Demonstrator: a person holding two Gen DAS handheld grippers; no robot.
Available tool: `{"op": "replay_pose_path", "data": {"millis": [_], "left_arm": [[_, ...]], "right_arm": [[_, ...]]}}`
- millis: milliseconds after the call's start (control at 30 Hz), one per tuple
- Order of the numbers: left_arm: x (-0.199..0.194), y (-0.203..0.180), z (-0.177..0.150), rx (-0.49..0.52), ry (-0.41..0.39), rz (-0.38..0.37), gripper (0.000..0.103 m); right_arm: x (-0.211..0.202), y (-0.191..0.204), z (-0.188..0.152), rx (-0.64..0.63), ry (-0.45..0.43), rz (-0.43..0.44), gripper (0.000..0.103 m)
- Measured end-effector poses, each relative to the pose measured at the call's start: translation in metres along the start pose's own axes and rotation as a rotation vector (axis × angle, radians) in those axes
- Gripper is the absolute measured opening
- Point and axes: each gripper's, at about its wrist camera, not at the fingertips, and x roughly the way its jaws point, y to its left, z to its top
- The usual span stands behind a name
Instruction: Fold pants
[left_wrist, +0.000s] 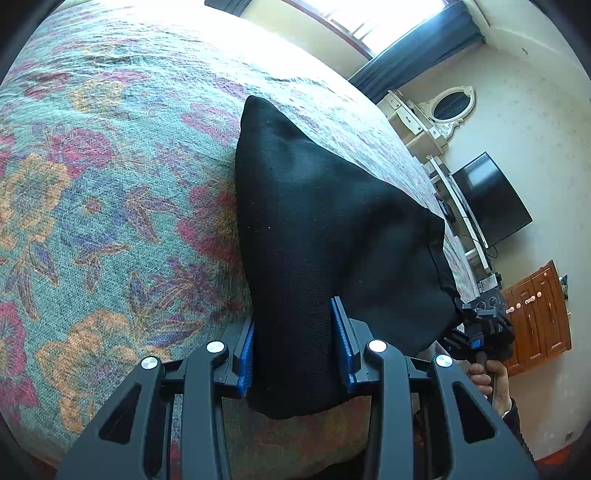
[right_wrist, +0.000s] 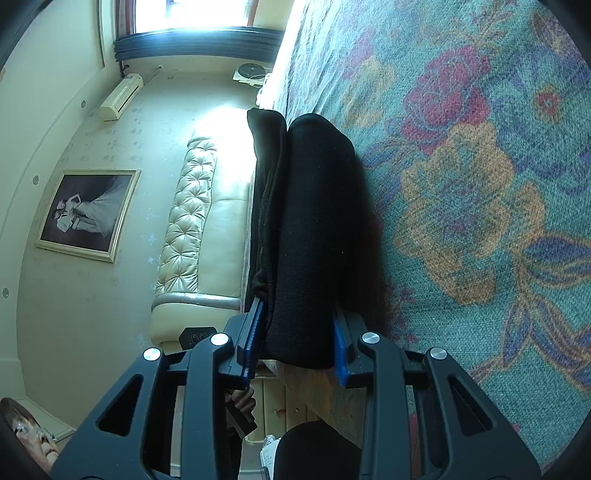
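The black pants (left_wrist: 314, 229) are bunched into a thick folded bundle above the floral bedspread (left_wrist: 110, 184). My left gripper (left_wrist: 297, 354) is shut on the near end of the bundle, blue pads pressing both sides. In the same view the right gripper (left_wrist: 461, 314) grips the bundle's other corner at the right, a hand below it. In the right wrist view the pants (right_wrist: 314, 229) run away as a folded roll beside the bedspread (right_wrist: 480, 184), and my right gripper (right_wrist: 299, 347) is shut on their near end.
A cream tufted headboard (right_wrist: 192, 206), a framed picture (right_wrist: 86, 214) and an air conditioner (right_wrist: 120, 98) line the wall. A dark TV (left_wrist: 491, 199), a white dresser with oval mirror (left_wrist: 443, 110) and a wooden cabinet (left_wrist: 539, 317) stand past the bed edge. A person is partly visible at lower left.
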Motion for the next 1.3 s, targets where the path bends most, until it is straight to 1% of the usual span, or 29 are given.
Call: {"op": "replay_pose_path", "data": {"millis": [400,467,533,567,600,633,667,733,800,867,933,1033,1067,1133,1200,1233,1267,1300], "left_arm": [[0.000,0.005,0.003,0.002,0.008,-0.012,0.037],[0.000,0.006,0.005,0.009,0.012,-0.020,0.039],[0.000,0.008,0.007,0.012,0.018,-0.024,0.043],[0.000,0.009,0.008,0.012,0.017,-0.026,0.044],[-0.001,0.010,0.009,0.011,0.018,-0.029,0.045],[-0.002,0.011,0.010,0.009,0.015,-0.032,0.045],[-0.004,0.012,0.012,0.012,0.012,-0.035,0.045],[-0.008,0.015,0.017,0.021,-0.008,-0.035,0.045],[-0.010,0.019,0.027,0.026,-0.032,-0.031,0.045],[-0.006,0.024,0.041,0.012,-0.036,-0.044,0.045],[0.004,0.025,0.055,0.016,-0.020,-0.036,0.045],[0.023,0.015,0.074,0.086,0.002,0.000,0.045],[0.030,0.012,0.081,0.100,0.011,0.005,0.049],[0.044,0.008,0.091,0.105,0.032,0.022,0.055],[0.057,0.006,0.100,0.109,0.050,0.030,0.056],[0.062,0.007,0.104,0.107,0.056,0.037,0.057],[0.066,0.008,0.108,0.100,0.056,0.033,0.058],[0.069,0.010,0.112,0.089,0.053,0.025,0.059]], "right_arm": [[-0.003,-0.009,0.000,0.019,0.000,0.004,0.031],[-0.002,-0.011,0.001,0.018,0.003,0.001,0.033],[-0.003,-0.011,0.003,0.021,-0.002,-0.004,0.042],[-0.003,-0.011,0.005,0.023,0.001,-0.005,0.044],[-0.002,-0.009,0.007,0.014,0.010,-0.005,0.050],[-0.001,-0.005,0.010,-0.009,0.017,-0.017,0.056],[-0.001,0.000,0.012,-0.034,0.018,-0.038,0.060],[0.001,0.009,0.019,-0.078,0.019,-0.072,0.074],[0.004,0.016,0.029,-0.108,0.010,-0.093,0.082],[0.007,0.020,0.042,-0.123,-0.015,-0.120,0.085],[0.012,0.023,0.057,-0.134,-0.036,-0.136,0.088],[0.023,0.026,0.080,-0.144,-0.048,-0.148,0.089],[0.027,0.027,0.088,-0.144,-0.049,-0.142,0.089],[0.037,0.027,0.100,-0.136,-0.034,-0.122,0.090],[0.046,0.027,0.110,-0.132,-0.021,-0.108,0.089],[0.050,0.027,0.113,-0.139,-0.013,-0.100,0.085],[0.051,0.027,0.116,-0.145,-0.014,-0.117,0.076],[0.052,0.024,0.119,-0.146,-0.009,-0.144,0.049]]}}
